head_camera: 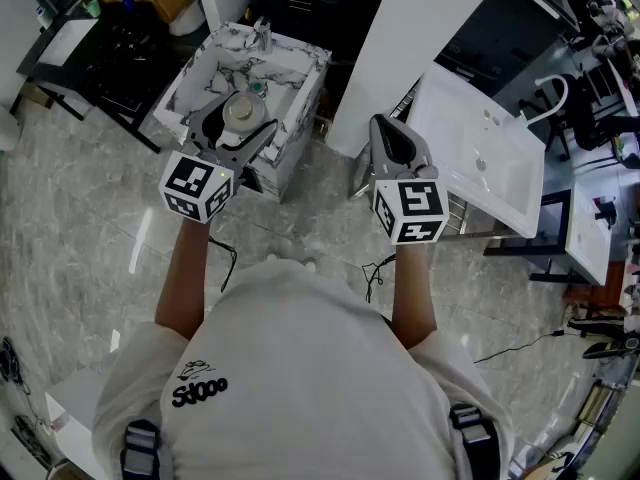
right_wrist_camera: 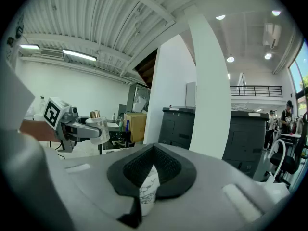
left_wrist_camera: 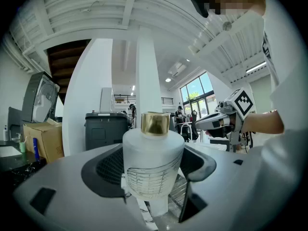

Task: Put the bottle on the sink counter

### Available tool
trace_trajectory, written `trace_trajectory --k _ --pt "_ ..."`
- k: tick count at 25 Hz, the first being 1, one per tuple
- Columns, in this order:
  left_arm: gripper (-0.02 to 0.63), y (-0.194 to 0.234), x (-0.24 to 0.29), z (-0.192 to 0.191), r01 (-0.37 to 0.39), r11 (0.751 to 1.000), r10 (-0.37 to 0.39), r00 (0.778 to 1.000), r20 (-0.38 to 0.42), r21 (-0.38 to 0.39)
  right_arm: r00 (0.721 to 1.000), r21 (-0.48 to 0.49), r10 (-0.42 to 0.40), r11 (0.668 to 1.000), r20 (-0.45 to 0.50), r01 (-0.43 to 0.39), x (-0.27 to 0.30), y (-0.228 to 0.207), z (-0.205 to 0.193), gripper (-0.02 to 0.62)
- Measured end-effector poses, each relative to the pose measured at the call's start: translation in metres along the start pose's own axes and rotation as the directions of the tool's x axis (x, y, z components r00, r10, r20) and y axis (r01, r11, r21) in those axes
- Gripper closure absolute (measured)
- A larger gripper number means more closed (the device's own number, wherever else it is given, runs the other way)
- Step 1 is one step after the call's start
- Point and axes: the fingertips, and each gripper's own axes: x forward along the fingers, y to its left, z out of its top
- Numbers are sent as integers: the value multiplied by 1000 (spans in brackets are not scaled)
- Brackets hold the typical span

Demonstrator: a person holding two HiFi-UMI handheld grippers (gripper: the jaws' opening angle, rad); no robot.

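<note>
Left gripper view, left claw (left_wrist_camera: 152,171) gripping frosted bottle (left_wrist_camera: 153,148), label (left_wrist_camera: 147,181) print illegible.

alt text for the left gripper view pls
A frosted bottle with a gold cap is gripped between the dark padded jaws of the left tool, filling the centre. The right tool shows at the right, a white pillar behind.

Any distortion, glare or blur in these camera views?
Head view: sharp, edges bowed, sheen on the grey marble floor. Left gripper view: heavy fisheye, dark corners, frosted white bottle with gold cap crisp. Right gripper view: same fisheye, bright ceiling lamps.
</note>
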Motion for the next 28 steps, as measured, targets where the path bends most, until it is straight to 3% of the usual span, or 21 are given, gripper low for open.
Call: trace_trajectory --k 6,13,28 --pt "264 -10 4 1 -5 1000 5 1000 -11 1 1000 -10 11 1000 -14 -11 -7 -6 -6 586" --pt "264 -21 11 -1 -16 1000 16 999 -30 3 1000 54 9 998 13 -10 -14 -23 -14 586" --pt "264 -45 30 -7 -52 998 50 997 -58 -20 998 96 52 994 -33 -48 -28 -54 -37 586"
